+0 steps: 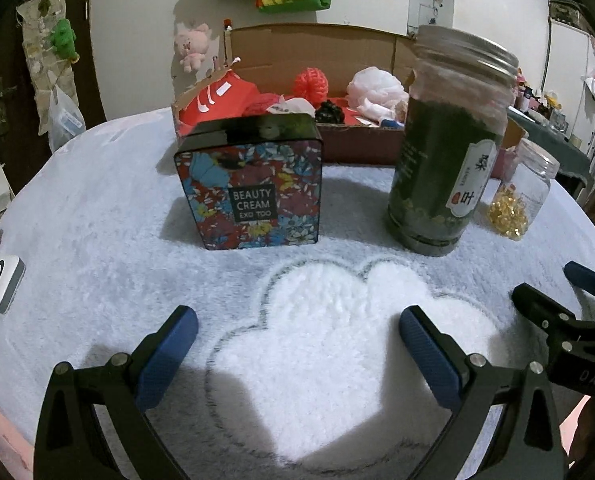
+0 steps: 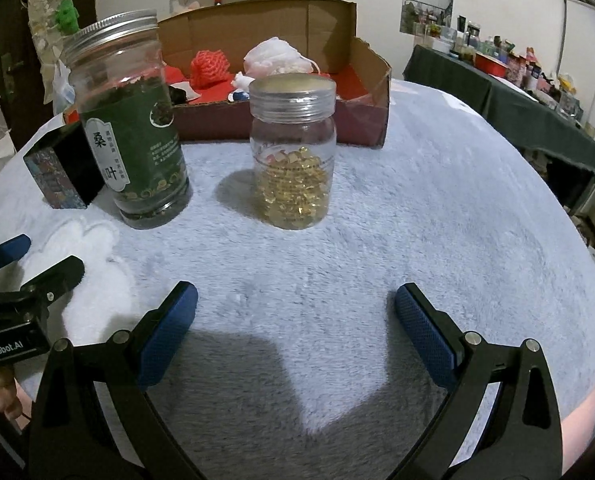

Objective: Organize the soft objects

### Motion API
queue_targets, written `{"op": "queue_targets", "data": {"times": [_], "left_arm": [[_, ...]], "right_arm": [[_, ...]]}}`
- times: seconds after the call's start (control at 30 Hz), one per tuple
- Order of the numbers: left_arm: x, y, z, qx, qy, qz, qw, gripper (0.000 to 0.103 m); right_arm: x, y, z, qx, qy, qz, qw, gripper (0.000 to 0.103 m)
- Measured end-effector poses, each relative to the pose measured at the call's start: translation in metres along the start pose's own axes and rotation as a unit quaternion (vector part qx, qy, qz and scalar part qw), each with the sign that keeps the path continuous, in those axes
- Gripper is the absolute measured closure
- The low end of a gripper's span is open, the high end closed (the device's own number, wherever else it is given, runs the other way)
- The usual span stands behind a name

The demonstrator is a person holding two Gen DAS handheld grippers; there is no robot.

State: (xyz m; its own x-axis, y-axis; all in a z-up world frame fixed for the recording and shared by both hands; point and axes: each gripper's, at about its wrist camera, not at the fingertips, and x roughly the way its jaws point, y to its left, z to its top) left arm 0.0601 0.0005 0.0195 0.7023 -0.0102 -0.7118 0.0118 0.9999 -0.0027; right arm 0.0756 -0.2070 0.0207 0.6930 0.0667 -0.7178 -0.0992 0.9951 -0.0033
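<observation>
Both tools are held low over a pale fluffy blanket point(image 1: 97, 208), nothing gripped. The left gripper point(image 1: 297, 332) is seen with fingers spread wide apart above a white cloud patch point(image 1: 337, 340) in the blanket; the right gripper point(image 2: 295, 306) is likewise spread wide, empty, over bare blanket. The right gripper is also caught at the right edge of the left wrist view, and the left gripper at the left edge of the right wrist view, so the two are placed side by side at the near edge. The soft objects are found at the far side, inside an open cardboard box point(image 1: 329, 52): a red mesh puff point(image 1: 311, 84), a white mesh puff point(image 1: 375, 88), red fabric point(image 1: 221, 98) and a small dark item point(image 1: 329, 112) that cannot be identified. In front of the box, three hard containers are stood upright on the blanket, apart from each other: a floral tin point(image 1: 253, 192) marked BEAUTY CREAM at left, a tall green-labelled jar point(image 1: 449, 140) with a metal lid in the middle, and a clear jar point(image 2: 293, 148) holding yellow capsules at right. A small white device point(image 1: 1, 282) is seen at the left edge of the blanket.
</observation>
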Motion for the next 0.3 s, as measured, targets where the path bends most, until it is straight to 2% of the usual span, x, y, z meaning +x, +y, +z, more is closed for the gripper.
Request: {"op": "queue_targets", "data": {"times": [0.3], "left_arm": [[0.0003, 0.0006, 0.0, 0.0, -0.001, 0.001, 1.0, 0.0]], "right_arm": [[-0.0005, 0.0004, -0.0006, -0.001, -0.001, -0.001, 1.0, 0.002]]}}
